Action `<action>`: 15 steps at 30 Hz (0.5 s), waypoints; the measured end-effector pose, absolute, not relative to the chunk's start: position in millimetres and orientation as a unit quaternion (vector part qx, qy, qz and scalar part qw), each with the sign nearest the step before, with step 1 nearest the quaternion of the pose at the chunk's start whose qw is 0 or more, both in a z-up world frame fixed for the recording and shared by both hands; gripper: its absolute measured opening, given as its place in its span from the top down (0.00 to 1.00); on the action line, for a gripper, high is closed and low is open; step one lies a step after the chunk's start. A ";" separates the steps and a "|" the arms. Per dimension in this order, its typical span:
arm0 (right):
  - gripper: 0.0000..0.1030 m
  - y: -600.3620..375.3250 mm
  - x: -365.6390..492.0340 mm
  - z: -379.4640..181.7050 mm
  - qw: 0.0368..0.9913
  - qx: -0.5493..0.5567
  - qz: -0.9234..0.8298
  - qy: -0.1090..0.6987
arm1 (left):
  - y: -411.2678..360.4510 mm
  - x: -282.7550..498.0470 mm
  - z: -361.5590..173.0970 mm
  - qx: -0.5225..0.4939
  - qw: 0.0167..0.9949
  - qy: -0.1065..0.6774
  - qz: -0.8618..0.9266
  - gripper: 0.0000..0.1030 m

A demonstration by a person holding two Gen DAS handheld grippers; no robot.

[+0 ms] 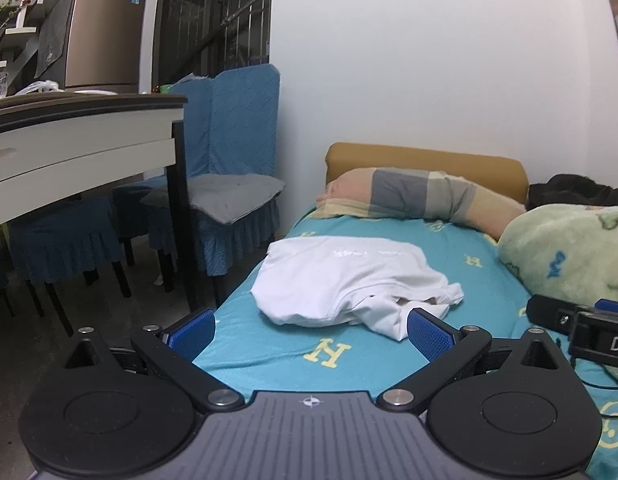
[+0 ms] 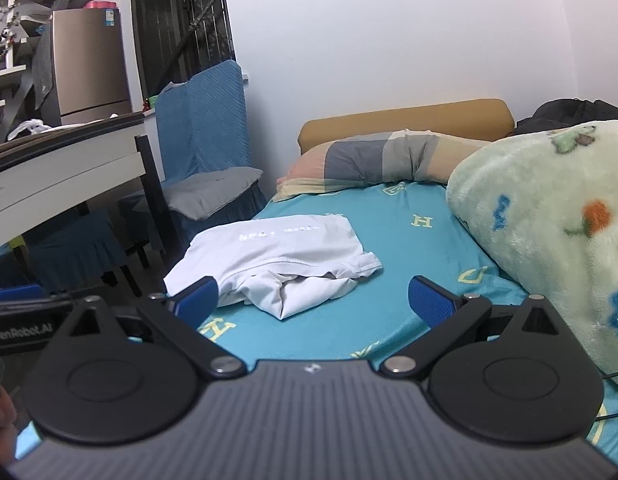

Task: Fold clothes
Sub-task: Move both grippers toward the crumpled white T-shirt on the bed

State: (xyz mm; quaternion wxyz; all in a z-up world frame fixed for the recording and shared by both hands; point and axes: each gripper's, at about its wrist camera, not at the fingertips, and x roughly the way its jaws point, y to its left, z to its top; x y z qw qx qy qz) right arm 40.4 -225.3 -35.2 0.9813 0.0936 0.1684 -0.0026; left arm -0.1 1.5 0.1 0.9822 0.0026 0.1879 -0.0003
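A white garment lies loosely folded and rumpled on the turquoise bed sheet. It also shows in the right wrist view. My left gripper is open and empty, just short of the garment's near edge. My right gripper is open and empty, also just short of the garment, whose near fold lies between and ahead of its blue pads. The right gripper's body shows at the right of the left wrist view.
A pale green fleece blanket is bunched on the bed's right side. A striped pillow and tan headboard lie at the far end. A white table and blue-covered chairs stand left of the bed.
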 end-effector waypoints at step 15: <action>0.00 -221.4 43.0 -38.3 0.982 0.087 -0.002 0.167 | -4.5 5.4 -4.6 0.004 0.979 0.205 0.003 0.00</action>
